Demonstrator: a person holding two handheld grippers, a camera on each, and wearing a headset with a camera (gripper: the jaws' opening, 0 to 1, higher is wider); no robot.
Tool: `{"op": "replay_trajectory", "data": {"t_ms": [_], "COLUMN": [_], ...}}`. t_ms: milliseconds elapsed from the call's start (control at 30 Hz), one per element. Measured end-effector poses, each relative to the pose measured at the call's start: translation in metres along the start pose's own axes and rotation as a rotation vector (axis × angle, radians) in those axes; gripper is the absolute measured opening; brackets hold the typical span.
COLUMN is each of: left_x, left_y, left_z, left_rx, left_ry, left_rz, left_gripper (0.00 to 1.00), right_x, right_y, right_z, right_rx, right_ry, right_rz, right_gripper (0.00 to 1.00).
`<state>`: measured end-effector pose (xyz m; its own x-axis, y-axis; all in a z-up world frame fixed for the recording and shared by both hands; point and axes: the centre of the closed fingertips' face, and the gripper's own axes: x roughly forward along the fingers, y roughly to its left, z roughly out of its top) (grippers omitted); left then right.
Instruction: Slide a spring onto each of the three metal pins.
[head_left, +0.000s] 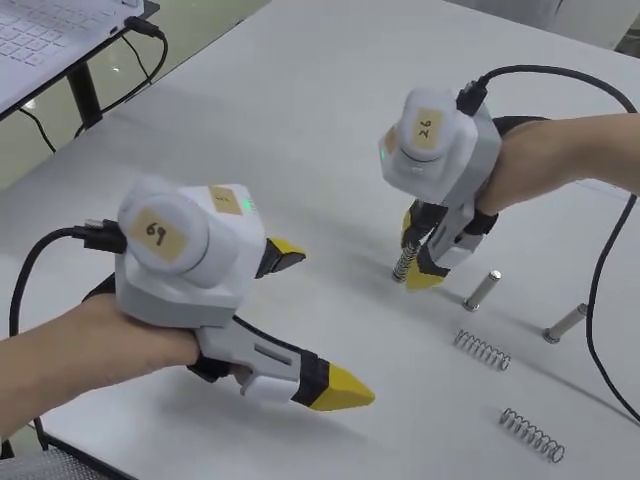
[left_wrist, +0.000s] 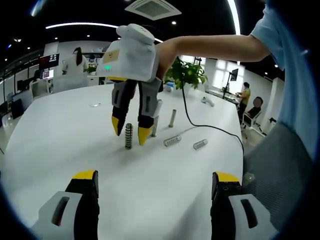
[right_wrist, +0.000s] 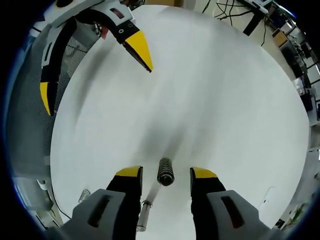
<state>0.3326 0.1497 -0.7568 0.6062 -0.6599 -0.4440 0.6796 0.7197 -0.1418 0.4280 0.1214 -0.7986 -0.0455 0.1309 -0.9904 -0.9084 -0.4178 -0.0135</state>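
Spring (head_left: 403, 265) standing upright between right gripper's (head_left: 416, 262) parted jaws, touched by neither tip. Labelled "26", probably; pointed steeply down, wrist raised. Left gripper (head_left: 320, 320), labelled "69", held level, jaws wide apart, empty, aimed toward the right one. Loose springs (head_left: 482, 350) (head_left: 532, 434) lying and bare pins (head_left: 482, 289) (head_left: 565, 323) standing just beyond right gripper's tips.

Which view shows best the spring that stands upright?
The left gripper view: the spring stands side-on, its whole height visible between the right claw's tips. The head view partly hides it behind that claw; the right gripper view sees it from above.
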Motion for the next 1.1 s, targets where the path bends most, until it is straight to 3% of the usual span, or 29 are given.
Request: {"op": "replay_trajectory", "data": {"t_ms": [133,367,667,933,1100], "left_x": [0.000,0.000,0.000,-0.001,-0.001], "left_y": [0.001,0.001,0.000,-0.002,-0.002], "left_z": [0.000,0.001,0.004,0.006,0.004], "left_rx": [-0.001,-0.004,-0.010,-0.017,-0.018], "left_ry": [0.000,-0.004,-0.021,-0.034,-0.029], "left_rz": [0.001,0.001,0.001,-0.009,-0.011], "left_gripper": [0.92,0.92,0.94,0.96,0.96], "right_x": [0.001,-0.001,-0.004,-0.017,-0.025], "right_y": [-0.004,-0.001,-0.002,-0.002,-0.001], "right_z": [0.001,0.003,0.006,0.023,0.025], "right_rx": [0.010,0.036,0.082,0.172,0.207], "right_ry": [-0.021,-0.061,-0.128,-0.278,-0.330], "right_rz": [-0.027,-0.041,-0.063,-0.093,-0.105], "right_gripper": [0.56,0.69,0.77,0.82,0.82]}}
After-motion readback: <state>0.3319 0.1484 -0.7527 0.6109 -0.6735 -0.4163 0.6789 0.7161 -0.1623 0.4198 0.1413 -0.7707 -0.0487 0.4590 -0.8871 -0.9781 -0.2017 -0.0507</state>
